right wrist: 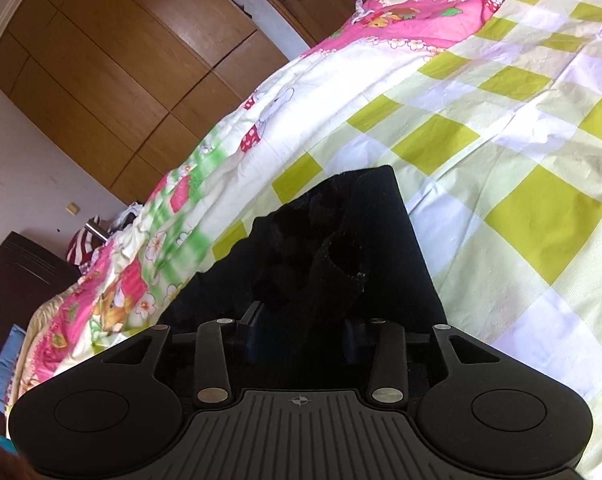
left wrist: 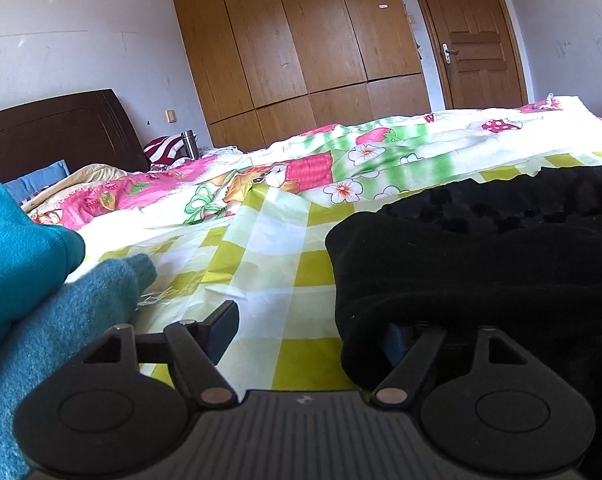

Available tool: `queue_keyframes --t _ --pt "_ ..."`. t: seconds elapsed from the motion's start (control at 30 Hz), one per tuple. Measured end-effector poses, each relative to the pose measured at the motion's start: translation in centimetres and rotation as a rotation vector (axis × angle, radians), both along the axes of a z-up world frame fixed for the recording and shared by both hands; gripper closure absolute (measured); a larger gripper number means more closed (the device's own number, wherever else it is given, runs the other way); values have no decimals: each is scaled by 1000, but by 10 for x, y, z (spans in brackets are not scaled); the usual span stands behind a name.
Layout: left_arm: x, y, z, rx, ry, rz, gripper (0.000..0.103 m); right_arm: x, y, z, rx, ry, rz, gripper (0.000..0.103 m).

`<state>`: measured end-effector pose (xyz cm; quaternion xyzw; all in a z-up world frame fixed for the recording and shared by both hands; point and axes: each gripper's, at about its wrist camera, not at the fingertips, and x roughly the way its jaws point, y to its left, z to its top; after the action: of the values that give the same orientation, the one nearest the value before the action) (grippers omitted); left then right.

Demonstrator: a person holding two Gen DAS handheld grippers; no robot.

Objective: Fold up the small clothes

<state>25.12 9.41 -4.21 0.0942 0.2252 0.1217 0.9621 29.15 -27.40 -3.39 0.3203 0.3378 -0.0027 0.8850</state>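
Note:
A black fleece garment [left wrist: 481,256] lies on the checked bedsheet [left wrist: 269,248] at the right of the left wrist view. My left gripper [left wrist: 313,328] is open; its left finger [left wrist: 221,326] rests on the sheet and its right finger is hidden under the garment's edge. In the right wrist view the same black garment [right wrist: 381,232] lies bunched between the jaws of my right gripper [right wrist: 301,336]. Its fingers [right wrist: 249,330] stand apart with black cloth filling the gap; whether they pinch it is unclear.
Teal clothes [left wrist: 29,264] lie at the left by my left gripper. A pink and green cartoon quilt [left wrist: 301,164] is heaped behind. A dark headboard [left wrist: 57,132], a steel flask [left wrist: 189,144], wooden wardrobes [left wrist: 301,40] and a door [left wrist: 473,36] stand beyond the bed.

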Motion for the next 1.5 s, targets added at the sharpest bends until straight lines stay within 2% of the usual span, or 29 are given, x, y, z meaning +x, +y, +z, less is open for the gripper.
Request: queue_keyframes --t 0.03,0.07,0.23,0.37,0.4,0.47,0.53,0.6,0.67,0.7,0.73,0.8,0.93,1.07,1.17,1.27,1.37,1.43,1.47,1.5 --pt "0 0 0 3 1 -4 18 2 1 -1 -34 24 -16 72" --pt "-2 0 0 8 2 -9 18 3 -1 -2 -49 44 -30 83" --pt "-16 3 4 14 23 -20 16 -13 -16 -4 -51 48 -53 86" --pt "-44 3 6 70 51 -28 16 -33 -26 12 -80 14 -59 75" --pt "-49 3 9 61 54 -31 16 -37 -30 18 -107 -1 -74 64" --pt "-59 3 19 22 30 -54 15 -41 -38 21 -123 -16 -70 50" --pt "-59 -4 28 8 15 -99 13 -37 -44 17 -114 4 -31 49" --pt "-51 -11 30 -10 41 -151 10 -33 -47 8 -91 62 19 49" --pt "-39 -16 19 -27 139 -209 10 -39 -49 0 -60 95 53 50" --pt "-36 -19 10 -2 199 -228 10 -43 -49 -3 -61 103 68 50" --pt "-39 -21 3 24 224 -236 11 -49 -48 -4 -73 111 86 50" --pt "-56 -20 5 30 219 -249 11 -65 -45 1 -90 121 133 50" --pt "-92 -3 22 -45 290 -263 11 -110 -36 15 -139 159 237 49" --pt "-133 17 27 -212 427 -258 11 -165 -31 21 -149 247 302 49" --pt "-151 27 26 -347 509 -267 11 -202 -27 18 -147 310 348 50" --pt "-159 21 28 -369 554 -322 11 -225 -22 18 -192 351 383 50" --pt "-165 10 29 -392 612 -378 12 -236 -23 17 -128 390 403 49" --pt "-169 6 28 -421 638 -402 13 -242 -25 19 -108 381 414 48" --pt "-170 4 27 -428 652 -400 16 -243 -25 18 -96 376 422 48" --pt "-170 2 27 -419 661 -394 23 -244 -26 17 -78 373 422 47"
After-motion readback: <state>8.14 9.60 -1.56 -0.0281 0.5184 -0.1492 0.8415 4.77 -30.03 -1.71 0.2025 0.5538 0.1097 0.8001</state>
